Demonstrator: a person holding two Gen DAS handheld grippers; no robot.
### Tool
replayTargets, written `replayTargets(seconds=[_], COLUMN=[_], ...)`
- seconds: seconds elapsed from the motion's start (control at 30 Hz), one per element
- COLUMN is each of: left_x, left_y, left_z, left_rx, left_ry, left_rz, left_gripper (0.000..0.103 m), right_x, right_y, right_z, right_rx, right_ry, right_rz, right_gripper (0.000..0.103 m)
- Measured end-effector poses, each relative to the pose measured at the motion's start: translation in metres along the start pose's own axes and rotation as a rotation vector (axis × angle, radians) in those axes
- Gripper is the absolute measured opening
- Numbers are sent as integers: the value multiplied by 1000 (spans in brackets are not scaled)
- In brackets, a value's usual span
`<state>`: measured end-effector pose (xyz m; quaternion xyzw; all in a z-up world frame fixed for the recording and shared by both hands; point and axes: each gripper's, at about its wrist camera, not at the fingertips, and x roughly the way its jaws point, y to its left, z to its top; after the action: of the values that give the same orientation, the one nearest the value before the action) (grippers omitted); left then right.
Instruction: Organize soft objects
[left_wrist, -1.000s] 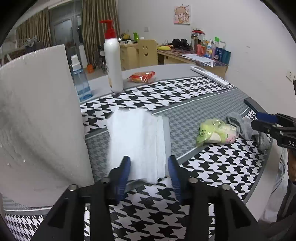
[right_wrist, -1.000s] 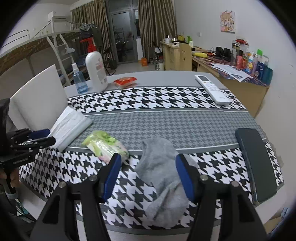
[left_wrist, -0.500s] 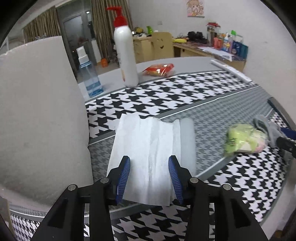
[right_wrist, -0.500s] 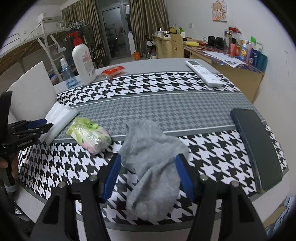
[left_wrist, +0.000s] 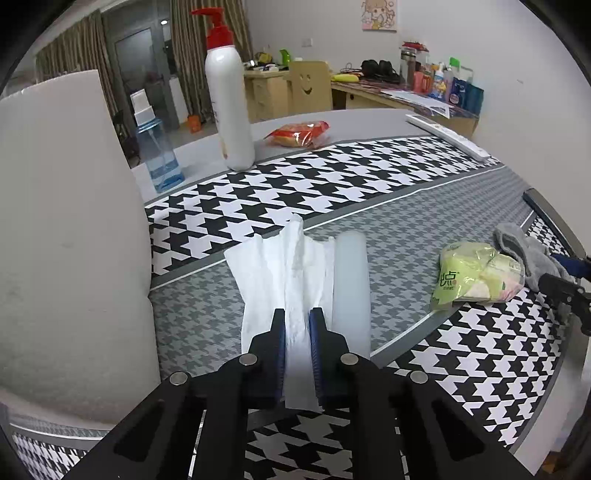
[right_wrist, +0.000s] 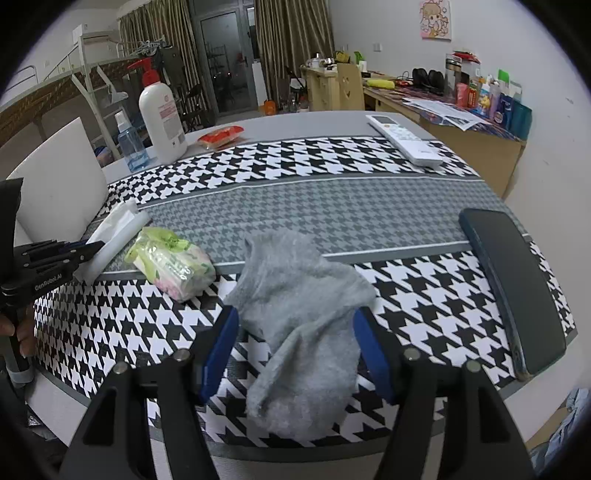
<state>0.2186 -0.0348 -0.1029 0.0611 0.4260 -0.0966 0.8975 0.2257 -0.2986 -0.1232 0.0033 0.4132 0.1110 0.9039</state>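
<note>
even indoor light, fisheye-warped edges

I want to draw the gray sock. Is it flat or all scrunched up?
Scrunched. The gray sock lies rumpled on the checked tablecloth, with folds and a twisted middle.

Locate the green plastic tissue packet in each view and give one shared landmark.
Left wrist view: green plastic tissue packet at right, beside the grey sock.
Right wrist view: packet left of centre, left of the sock.
Shared landmark: white pump bottle.
</note>
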Motion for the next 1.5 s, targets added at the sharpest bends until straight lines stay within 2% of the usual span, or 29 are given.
replayTargets(seconds=[0.1,0.2,0.33,0.43,0.47,0.6,0.93,1.5], left_x=[0,-2,-8,-15,-18,-28,-57,-96], left_y=[5,4,4,4,4,5,8,14], left_z=[1,-2,-3,-3,-4,-6,-12,-16], left_rx=[-25,-22,-15,-10,-8,-2,4,-2], left_ry=[1,-16,-45,-72,-80,-114,-181,-268], left_rz=[-18,-26,-44,-44,-48,-47,-52,-53], left_gripper=[7,6,5,5,5,5,5,5], right_x=[2,9,11,11,9,8,-14,-56], right_y=[0,0,2,-1,-3,-3,16,41], right_z=[0,2,4,7,7,6,13,29], right_rx=[-3,-10,-10,14,24,24,9,-23], right_ry=[1,14,22,25,27,31,-28,-156], right_rz=[-5,-60,-83,-112,-111,-131,-54,-7], right_gripper=[69,69,68,44,31,15,14,14])
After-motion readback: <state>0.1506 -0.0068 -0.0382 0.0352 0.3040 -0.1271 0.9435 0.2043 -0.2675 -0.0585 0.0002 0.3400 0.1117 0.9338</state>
